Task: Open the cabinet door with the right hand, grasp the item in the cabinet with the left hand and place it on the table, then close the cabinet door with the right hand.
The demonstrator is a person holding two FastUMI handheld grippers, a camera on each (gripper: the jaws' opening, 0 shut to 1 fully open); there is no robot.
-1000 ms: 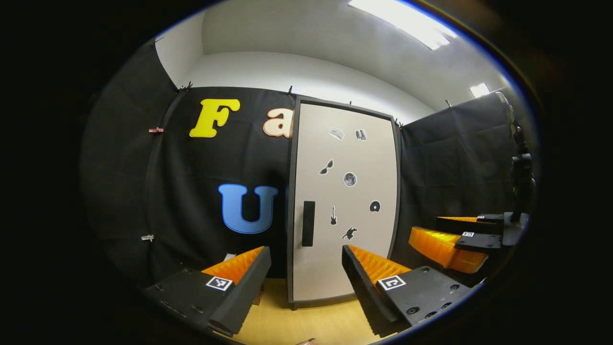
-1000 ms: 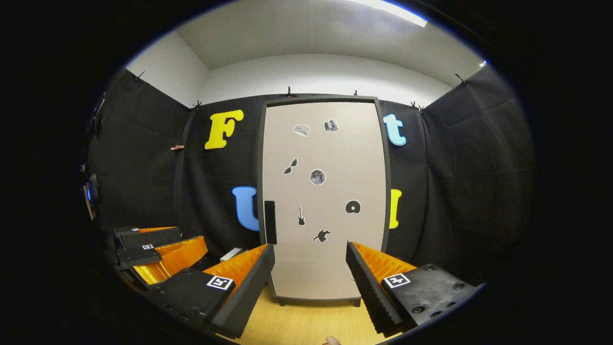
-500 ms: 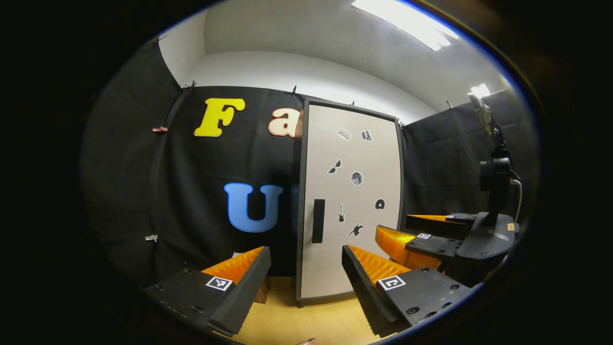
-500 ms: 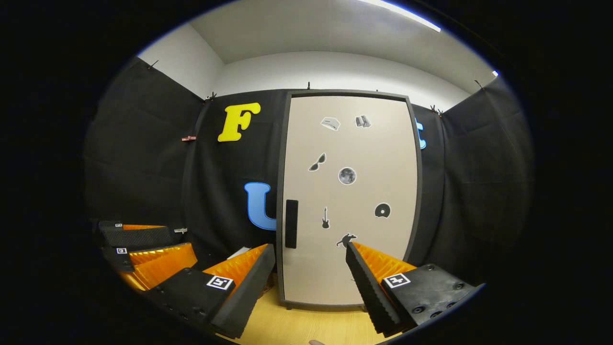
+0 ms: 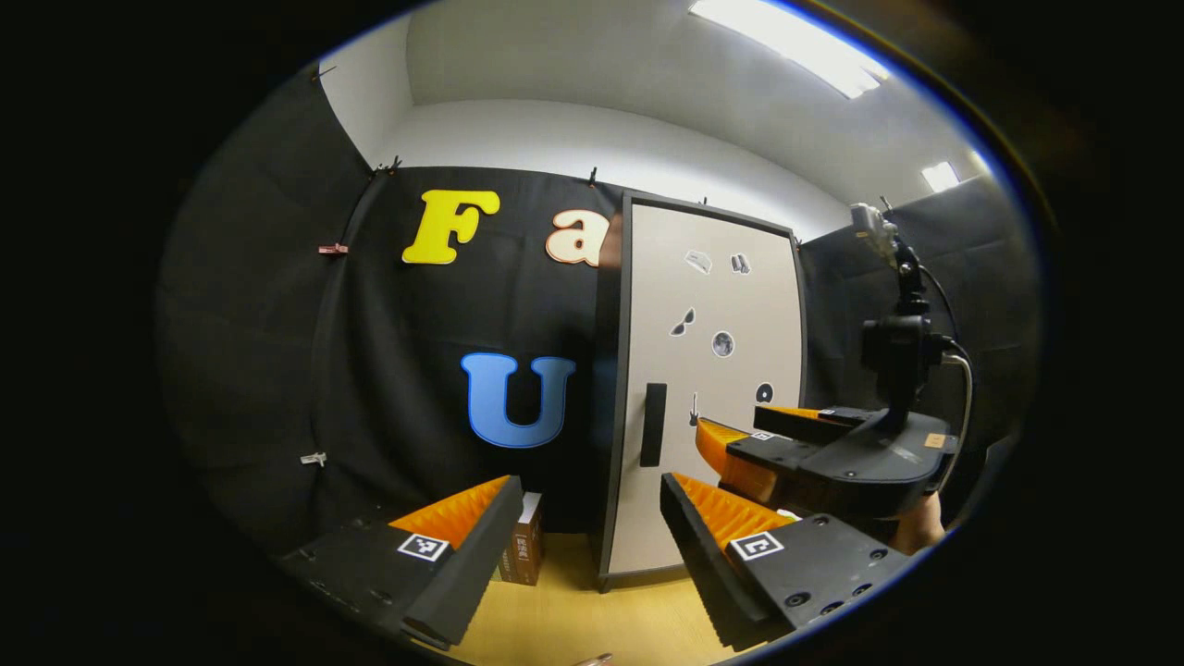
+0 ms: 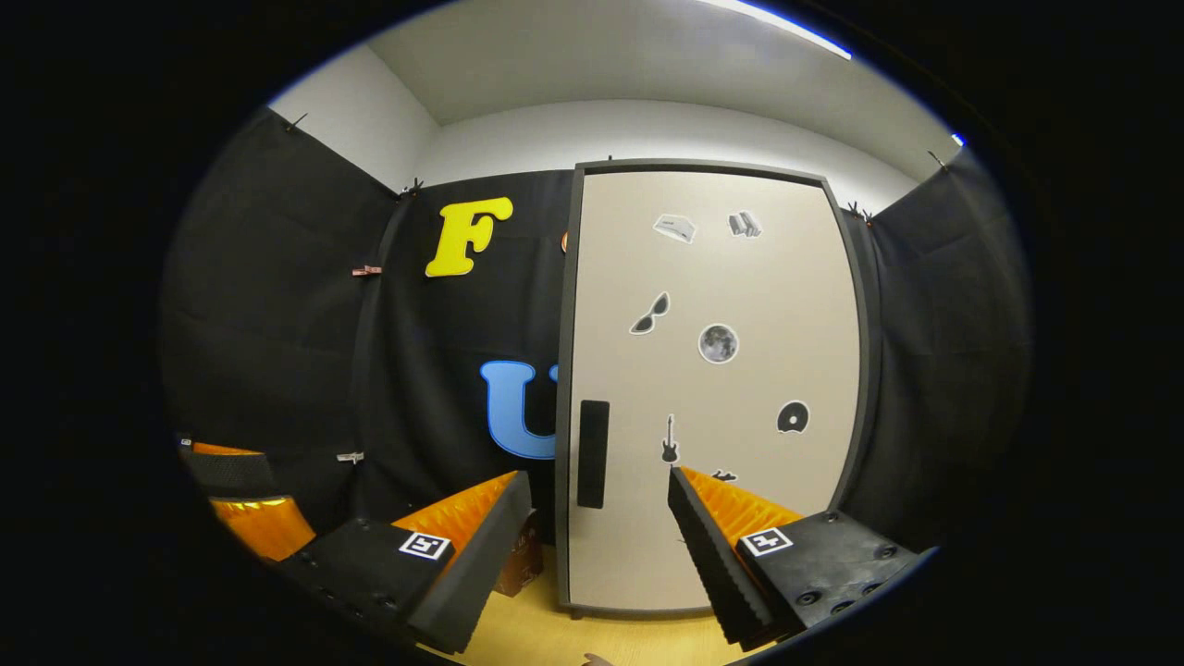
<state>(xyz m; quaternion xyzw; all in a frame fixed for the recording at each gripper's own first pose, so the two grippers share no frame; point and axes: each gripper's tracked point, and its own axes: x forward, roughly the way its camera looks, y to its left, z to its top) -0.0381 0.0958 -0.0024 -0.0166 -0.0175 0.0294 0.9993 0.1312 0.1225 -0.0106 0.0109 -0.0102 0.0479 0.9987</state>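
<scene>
Wooden table [image 6: 546,634], closed cabinet door [image 6: 712,388] at its back edge.
My right gripper [image 6: 599,546] and left gripper [image 5: 592,546] gape empty; I'd pinch the stiff door's handle [image 6: 592,453].

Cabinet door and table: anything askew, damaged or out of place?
Nothing stands out. The cabinet door sits shut and square, its handle intact. A small box stands upright on the table, left of the cabinet.

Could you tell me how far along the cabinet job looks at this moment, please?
Nothing is done yet: the cabinet door is shut. In hand: the right gripper, jaws open, faces the door's dark handle without touching it. The left gripper is open and empty. Left: opening the door, taking the item out to the table, closing.
</scene>
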